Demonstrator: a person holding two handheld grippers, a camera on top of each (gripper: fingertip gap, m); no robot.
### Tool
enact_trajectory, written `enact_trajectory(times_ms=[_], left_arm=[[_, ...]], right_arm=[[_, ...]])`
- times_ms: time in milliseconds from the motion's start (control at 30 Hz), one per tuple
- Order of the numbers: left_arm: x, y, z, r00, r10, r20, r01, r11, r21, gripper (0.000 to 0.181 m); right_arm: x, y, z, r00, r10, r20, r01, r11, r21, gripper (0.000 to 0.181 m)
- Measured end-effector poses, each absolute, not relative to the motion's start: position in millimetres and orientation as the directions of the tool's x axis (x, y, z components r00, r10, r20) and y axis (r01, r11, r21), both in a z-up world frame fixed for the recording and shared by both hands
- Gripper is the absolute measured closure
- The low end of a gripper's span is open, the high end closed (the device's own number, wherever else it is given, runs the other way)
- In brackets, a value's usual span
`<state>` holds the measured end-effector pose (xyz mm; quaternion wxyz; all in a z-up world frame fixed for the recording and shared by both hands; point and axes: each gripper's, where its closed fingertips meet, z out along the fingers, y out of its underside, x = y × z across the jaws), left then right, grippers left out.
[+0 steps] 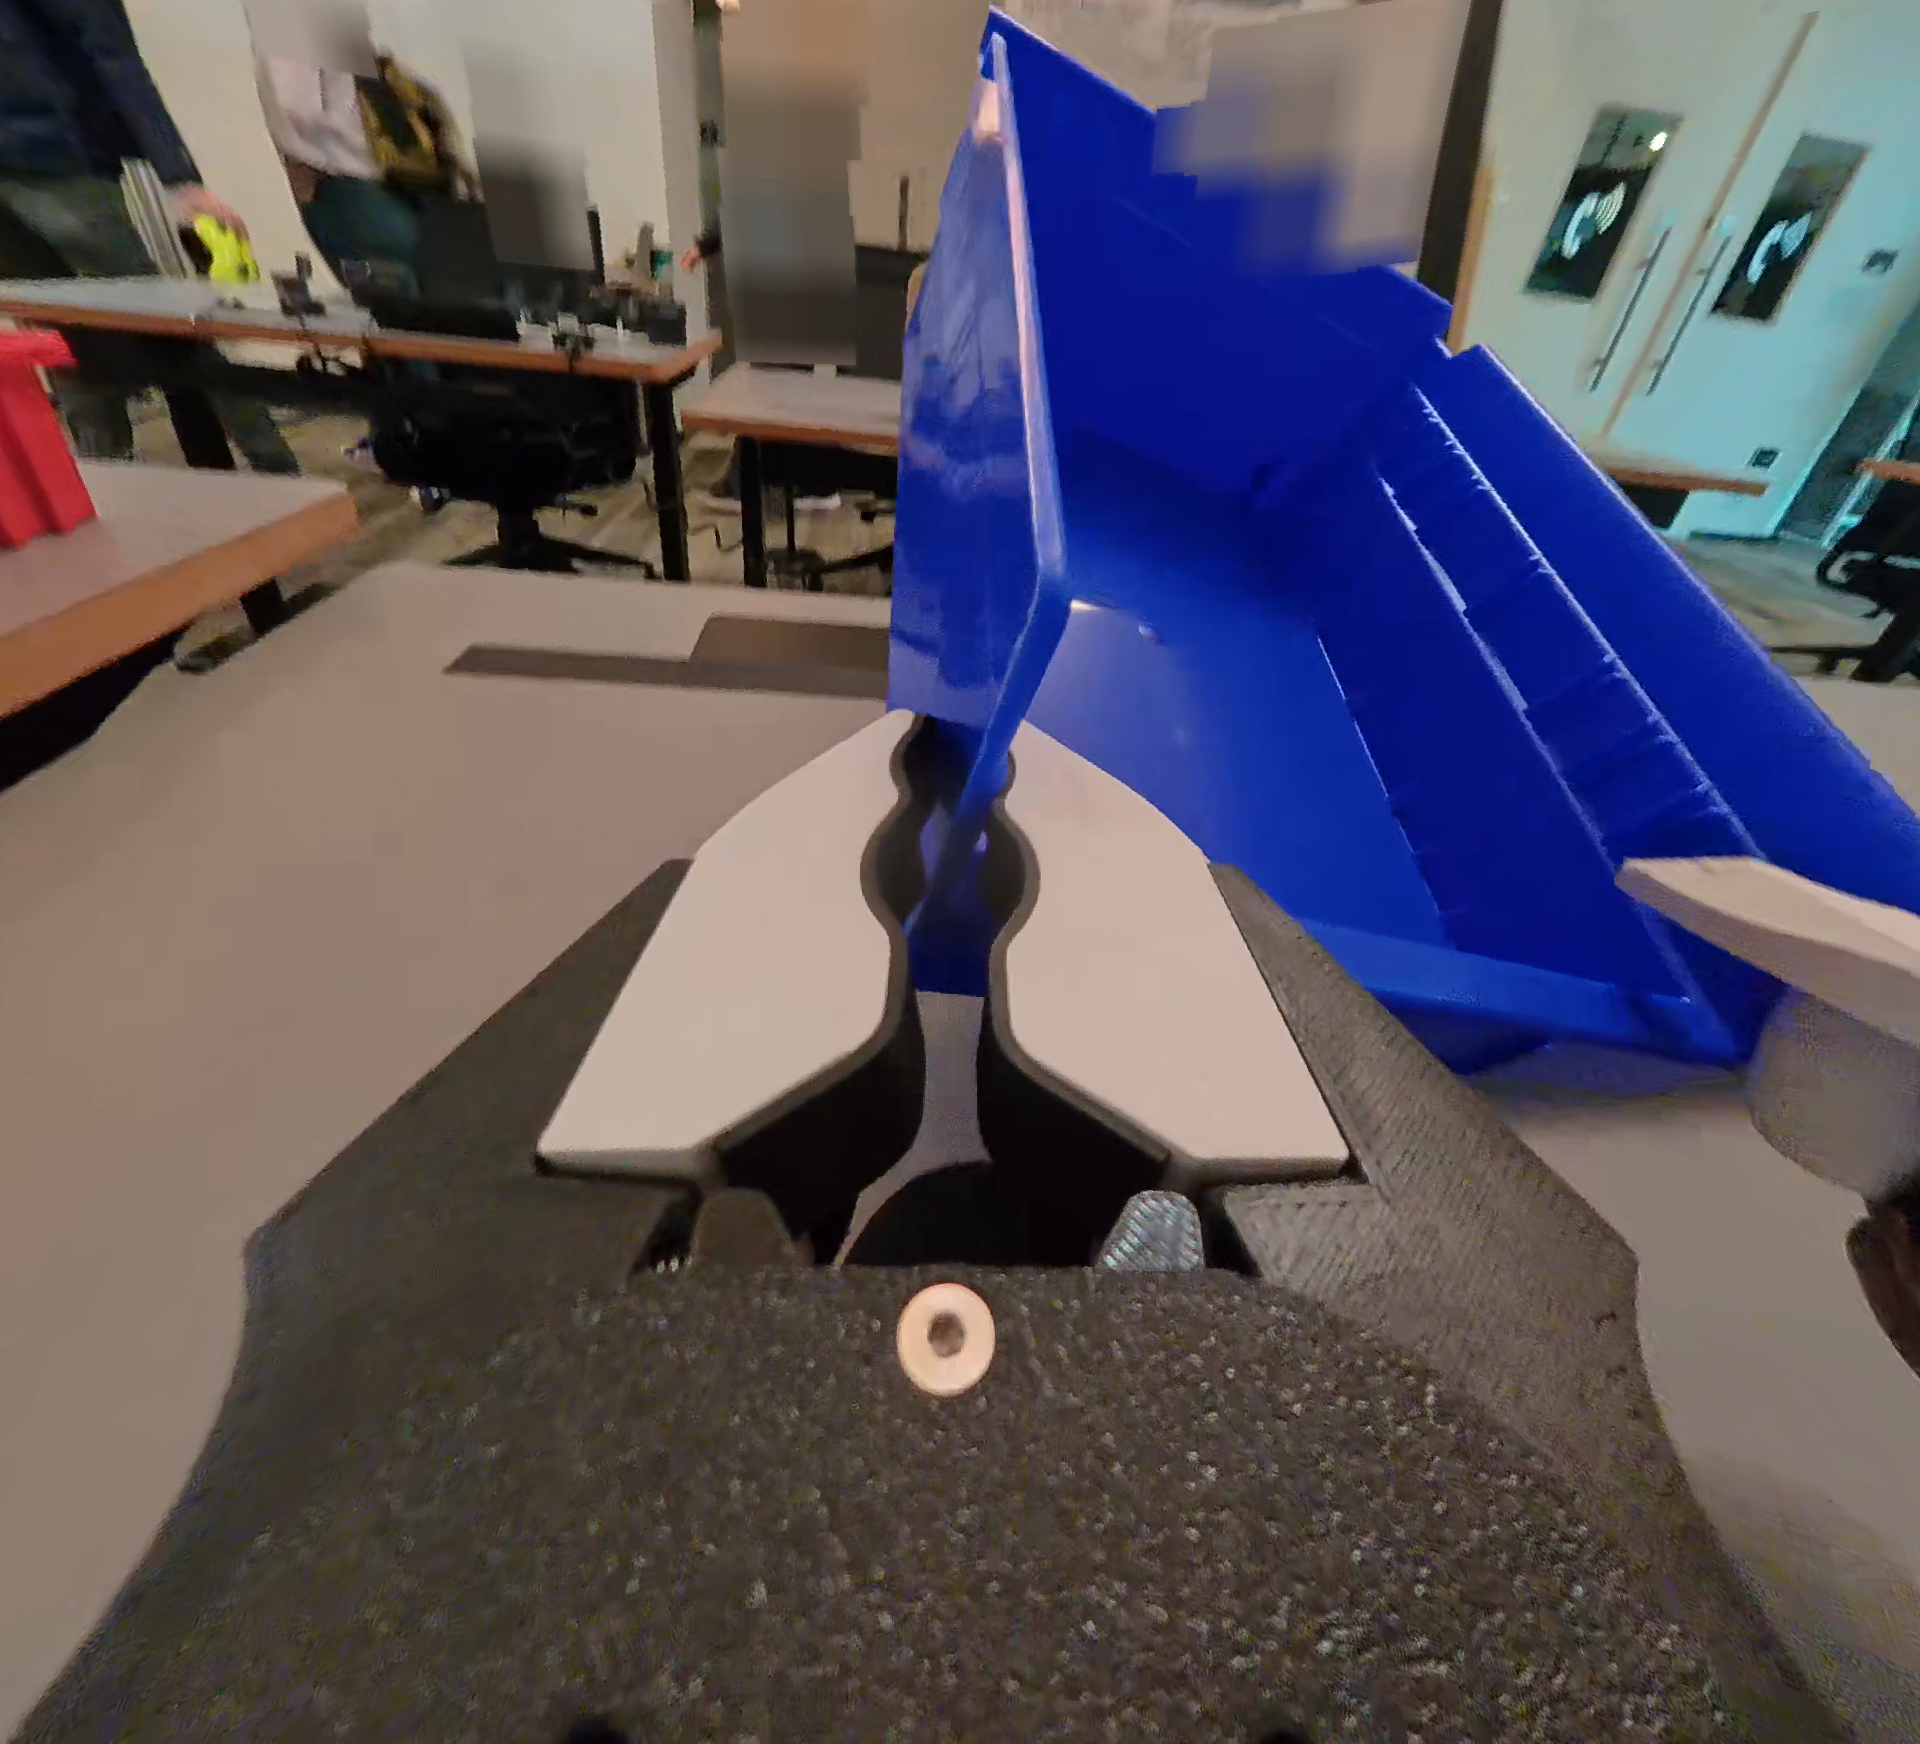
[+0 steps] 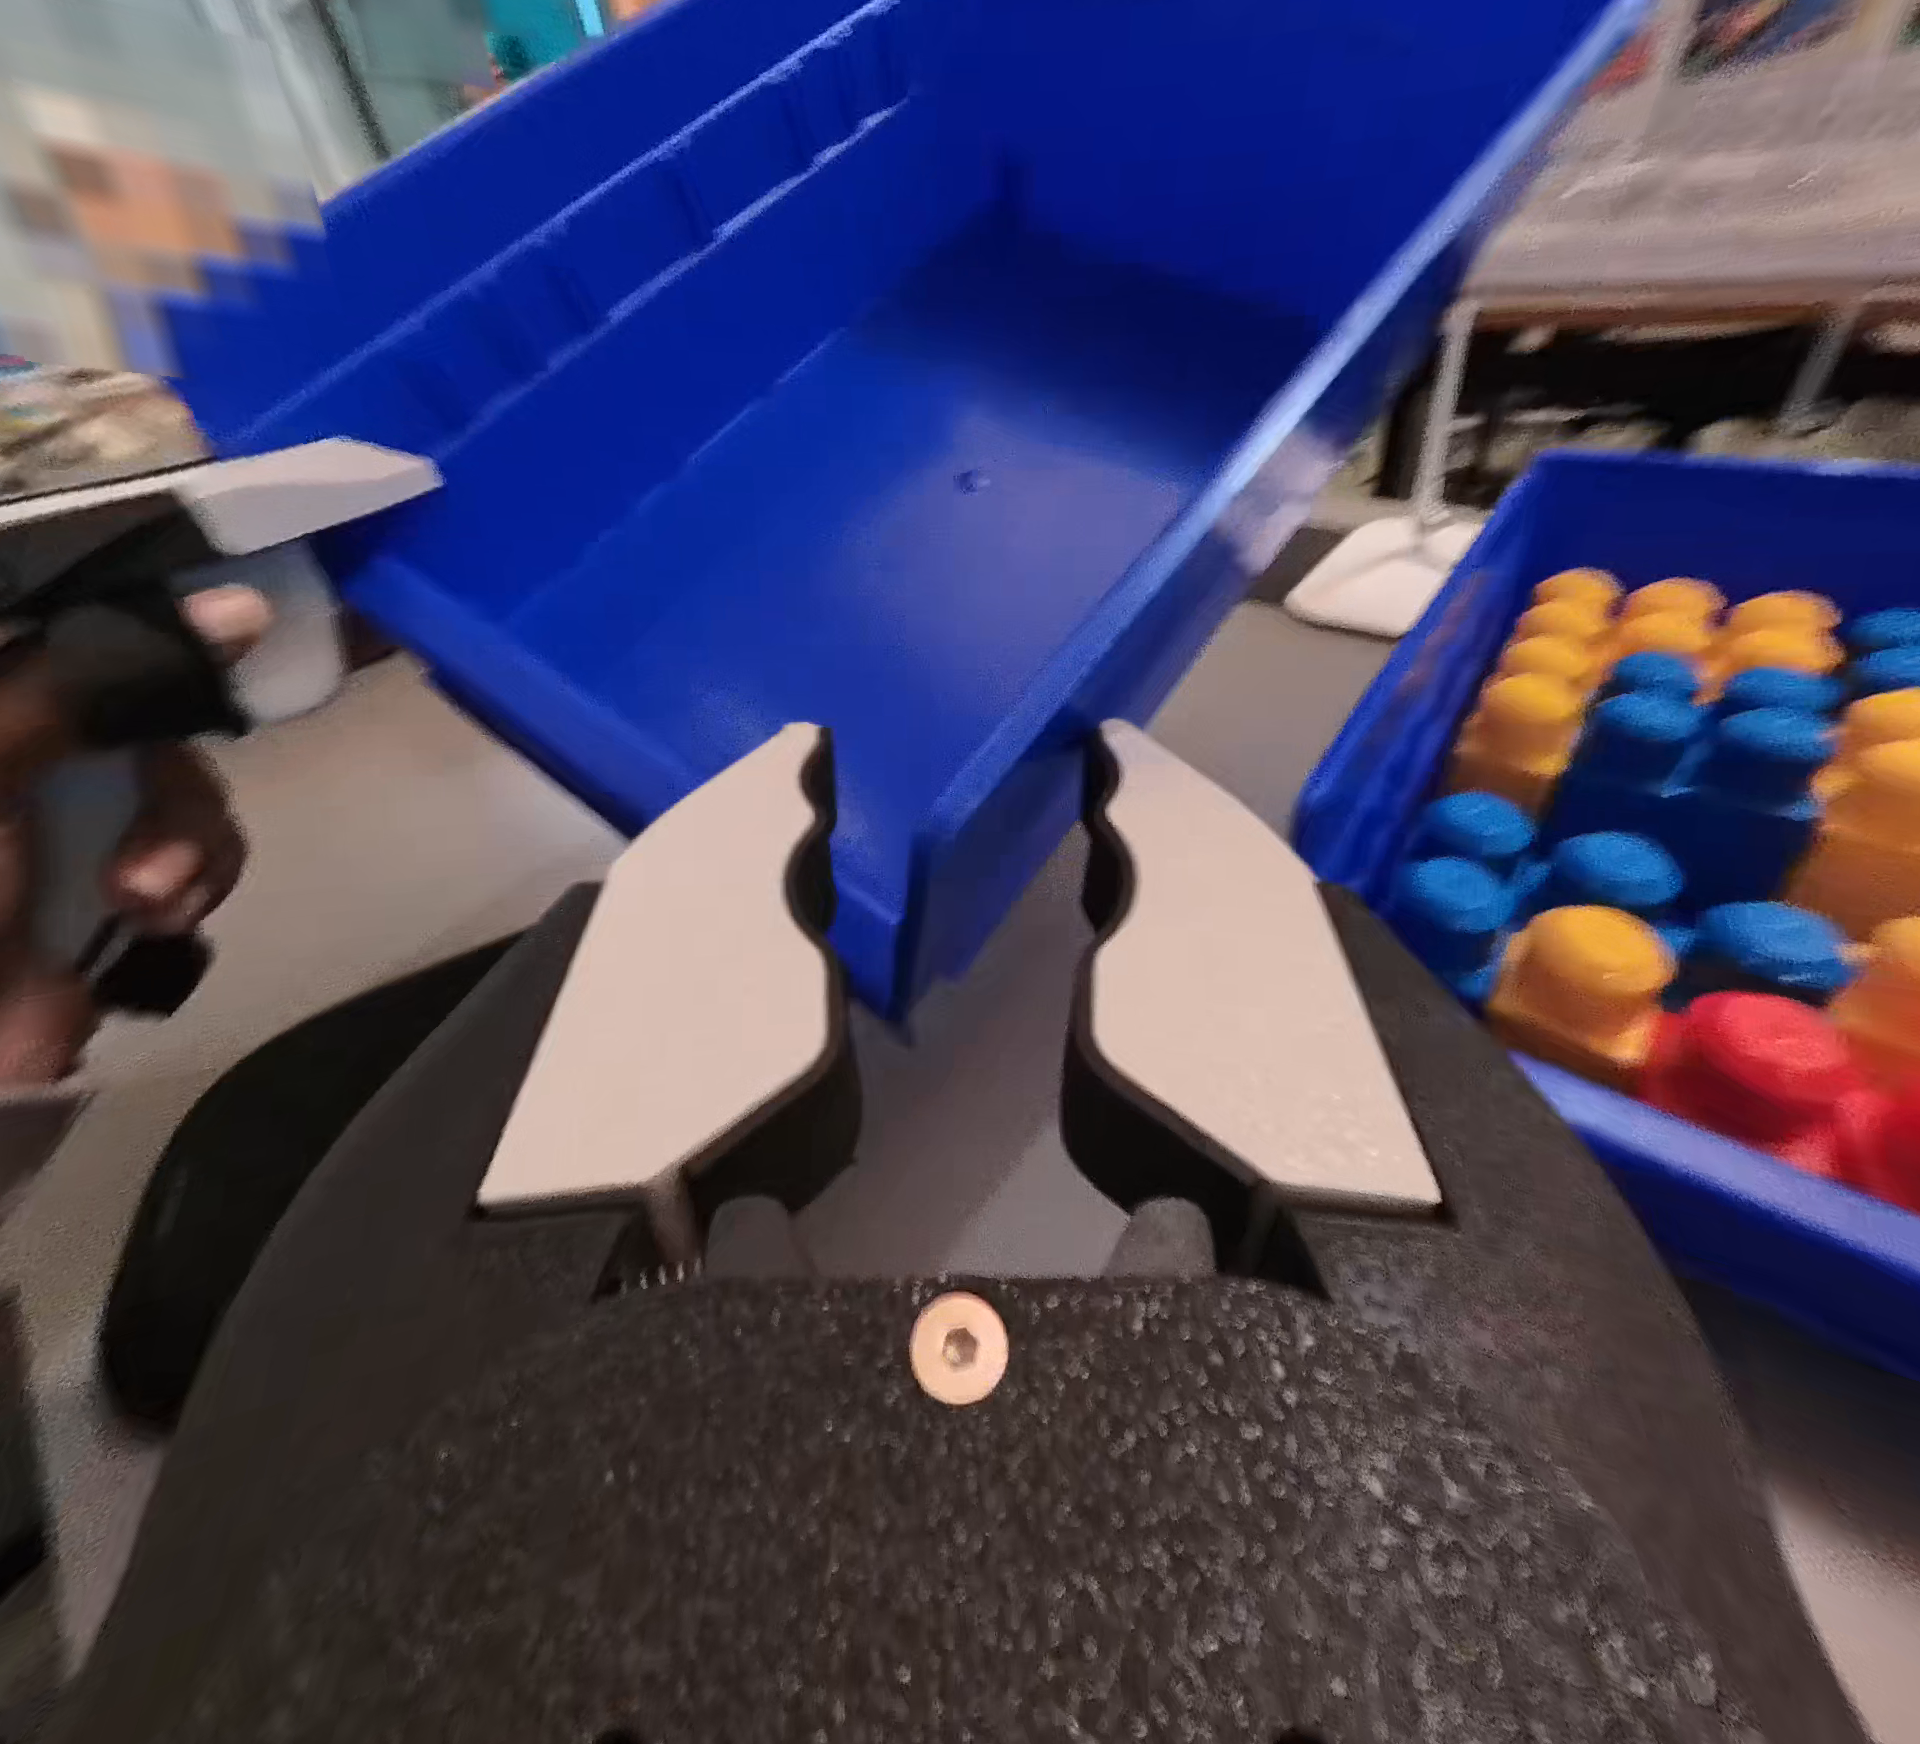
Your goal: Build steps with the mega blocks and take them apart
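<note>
I had the table under both tools. Above it the empty bin hung tilted, its open side toward my cameras, its far end raised. A second bin sat on the table at the right, and the blocks, orange, blue and red, were heaped inside it. My left gripper was clamped on the empty bin's near wall, the thin blue edge pinched between the tongs. My right gripper had its tongs apart, astride the bin's near corner; I could not tell whether they touched it.
</note>
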<state>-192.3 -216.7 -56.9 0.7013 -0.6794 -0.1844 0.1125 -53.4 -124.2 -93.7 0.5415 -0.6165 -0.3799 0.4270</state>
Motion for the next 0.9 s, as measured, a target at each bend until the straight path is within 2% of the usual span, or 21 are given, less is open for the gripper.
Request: enact_trajectory(times_ms=[33, 167, 300, 467, 567, 700, 900], left_arm=[[-186.5, -216.6, -47.3, 0.909, 0.405, 0.098, 0.073, 0.077, -0.994, 0.173], [-155.9, -201.0, -24.2, 0.93, 0.368, 0.03, -0.008, 0.1, -0.995, 0.17], [-106.8, -163.9, -27.6, 0.975, 0.219, 0.031, 0.011, 0.092, -0.996, 0.162], [-28.0, -118.5, -39.7, 1.0, -0.019, 0.019, 0.02, 0.043, -0.999, 0.147], [7.0, -106.5, -40.6, 0.992, -0.125, 0.005, 0.012, 0.055, -0.998, 0.145], [14.0, -101.9, -43.6, 0.99, -0.136, -0.046, -0.038, 0.058, -0.998, 0.143], [-24.7, -104.7, -59.6, 0.998, -0.055, -0.012, -0.012, 0.005, -1.0, 0.14]], right_arm=[[-47.9, -115.4, -83.6, 0.382, 0.919, -0.099, -0.018, -0.1, -0.995, 0.15], [-25.2, -87.7, -50.7, 0.458, 0.886, -0.064, -0.058, -0.041, -0.997, 0.163], [16.7, -39.9, -26.8, 0.584, 0.812, -0.01, -0.056, 0.028, -0.998, 0.176], [84.8, 16.9, -10.5, 0.681, 0.731, -0.038, -0.072, 0.015, -0.997, 0.18], [125.0, 38.1, -5.9, 0.725, 0.687, -0.041, -0.076, 0.021, -0.997, 0.18], [190.8, 74.8, -9.9, 0.793, 0.6, -0.107, -0.122, -0.016, -0.992, 0.179], [316.7, 155.8, -33.2, 0.869, 0.441, -0.225, -0.188, -0.127, -0.974, 0.179]])
